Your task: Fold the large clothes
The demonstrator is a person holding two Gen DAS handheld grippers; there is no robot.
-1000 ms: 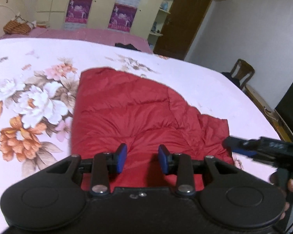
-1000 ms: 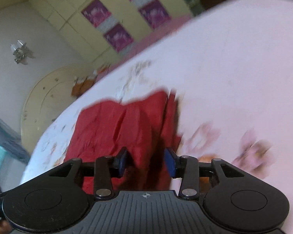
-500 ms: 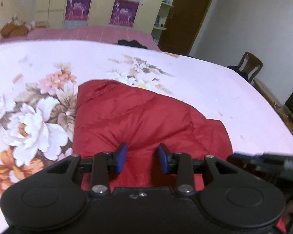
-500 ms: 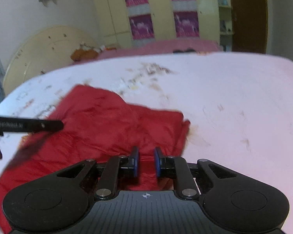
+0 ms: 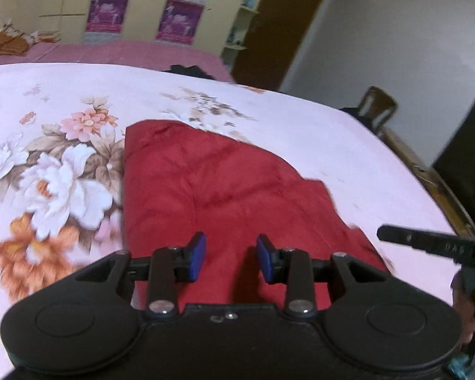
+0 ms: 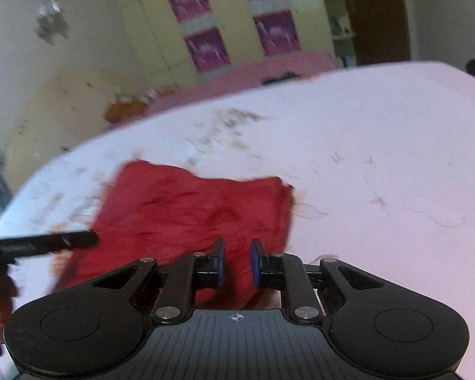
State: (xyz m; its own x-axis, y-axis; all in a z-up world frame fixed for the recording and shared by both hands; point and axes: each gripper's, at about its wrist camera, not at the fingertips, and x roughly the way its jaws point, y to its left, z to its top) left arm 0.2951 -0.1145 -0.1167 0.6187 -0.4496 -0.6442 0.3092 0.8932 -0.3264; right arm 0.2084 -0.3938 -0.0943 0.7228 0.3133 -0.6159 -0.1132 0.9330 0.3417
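I see the red garment [image 5: 224, 196] lying folded on the floral bedsheet [image 5: 316, 133], its long axis running from the near edge below my left gripper [image 5: 231, 258] up toward eleven o'clock, where a squared corner points at the printed flowers [image 5: 63, 186]; its right side slopes off toward four o'clock. From the left wrist view the cloth fills the space straight ahead at twelve o'clock and passes under the blue pads [image 5: 197, 255], which stand partly apart with nothing pinched between them. In the right wrist view the same garment [image 6: 186, 215] spreads from twelve round to ten o'clock of my right gripper [image 6: 236, 262], whose jaws are narrow; red cloth shows in the gap, but I cannot tell whether it is gripped. The other gripper's finger juts in at nine o'clock.
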